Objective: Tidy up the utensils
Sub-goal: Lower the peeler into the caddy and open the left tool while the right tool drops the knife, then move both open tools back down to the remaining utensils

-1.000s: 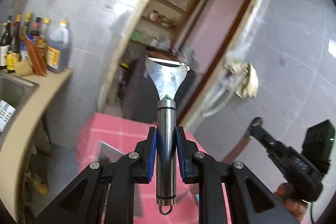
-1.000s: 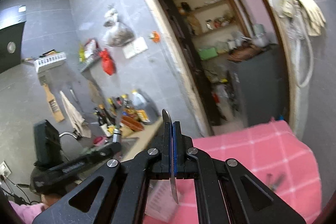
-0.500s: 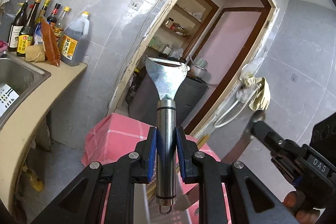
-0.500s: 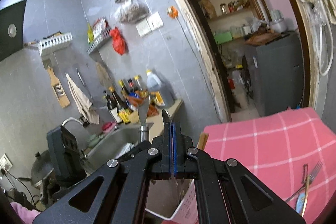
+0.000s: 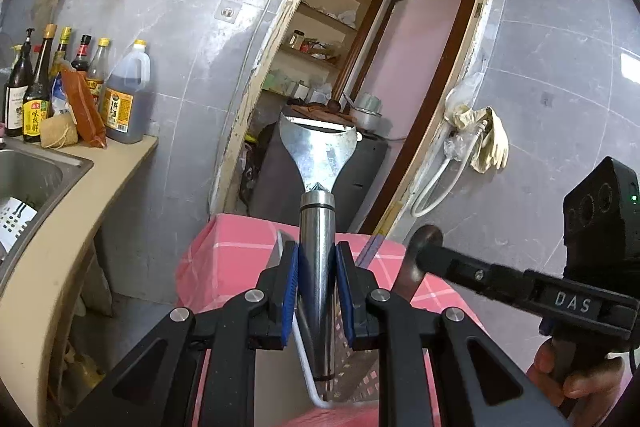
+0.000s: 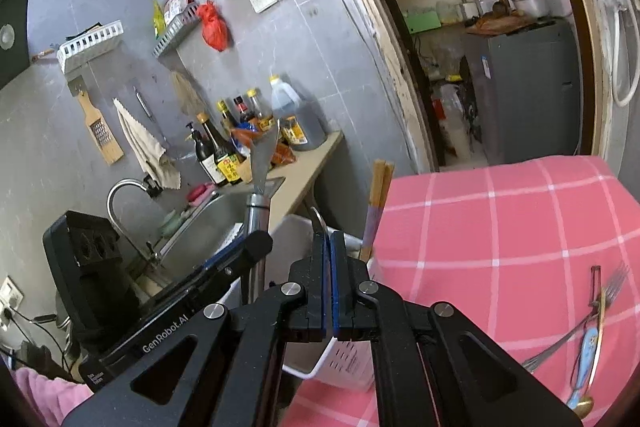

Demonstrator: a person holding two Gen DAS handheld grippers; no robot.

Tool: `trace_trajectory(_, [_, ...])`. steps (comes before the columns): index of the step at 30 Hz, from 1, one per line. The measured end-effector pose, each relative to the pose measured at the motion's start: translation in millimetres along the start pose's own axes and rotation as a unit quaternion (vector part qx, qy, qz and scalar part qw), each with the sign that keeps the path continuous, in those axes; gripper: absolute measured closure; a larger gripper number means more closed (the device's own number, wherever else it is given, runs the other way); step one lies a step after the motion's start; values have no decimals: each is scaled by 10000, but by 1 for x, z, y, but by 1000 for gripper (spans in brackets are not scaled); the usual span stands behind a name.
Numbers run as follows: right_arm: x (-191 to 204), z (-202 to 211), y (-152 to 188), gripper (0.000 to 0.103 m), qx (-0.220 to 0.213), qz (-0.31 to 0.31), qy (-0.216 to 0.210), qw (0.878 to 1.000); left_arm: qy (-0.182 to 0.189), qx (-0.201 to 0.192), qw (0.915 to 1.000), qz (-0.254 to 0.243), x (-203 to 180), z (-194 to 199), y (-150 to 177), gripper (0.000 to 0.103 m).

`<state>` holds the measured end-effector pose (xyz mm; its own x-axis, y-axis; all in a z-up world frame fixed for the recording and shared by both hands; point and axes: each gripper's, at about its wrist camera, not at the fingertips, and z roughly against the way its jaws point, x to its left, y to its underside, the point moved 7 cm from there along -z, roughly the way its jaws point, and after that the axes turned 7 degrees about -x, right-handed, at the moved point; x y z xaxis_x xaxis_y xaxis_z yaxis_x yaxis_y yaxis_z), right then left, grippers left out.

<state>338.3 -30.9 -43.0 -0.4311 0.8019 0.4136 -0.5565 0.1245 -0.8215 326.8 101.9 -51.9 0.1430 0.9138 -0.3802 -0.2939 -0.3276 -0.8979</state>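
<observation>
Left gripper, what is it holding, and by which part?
The left gripper holds a metal peeler by the middle of its round handle, blade end pointing forward.

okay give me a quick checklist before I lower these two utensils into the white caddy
1. Left gripper clamped on the peeler handle: ok.
2. Right gripper shut on the thin metal utensil: ok; which utensil, cannot tell.
3. White caddy below both grippers: ok.
4. Chopsticks standing in the caddy, close to the right gripper: not ok, may snag.
5. Free room inside the caddy: cannot tell.
6. Fork and blue-handled spoon lying on the pink tablecloth: not ok, unsorted.
</observation>
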Motion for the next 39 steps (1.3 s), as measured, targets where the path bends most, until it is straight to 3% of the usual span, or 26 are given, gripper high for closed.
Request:
trace_trajectory(14, [-3,2,11,100,131,40,111,9998,-247,-89,9995,162,0,-6,0,85])
trace_trajectory(24, [-5,1,11,99,188,-26,81,9998,-201,-27,9998,35,0,1,3,86])
trace_trajectory(29, [-8,12,6,92,22,7,112,9999,-260,-67,9995,178,2,12,-4,85])
trace_trajectory(31, [-10,21,1,84,-115,49,204,9997,-315,-48,9994,115,-1,14,-6,81])
trace_trajectory(33, [-14,32,-5,75,-283,79,286,9992,-382,-21,9993,21,-5,16,-8,70])
trace_trajectory(37, [-28,59,-19,47,-639,206,624,9958,-624,-65,9975,-332,-22,22,-13,50])
trace_trajectory(39, [-38,74,-24,34,-799,249,833,9930,-709,-96,9965,-439,-29,24,-14,27])
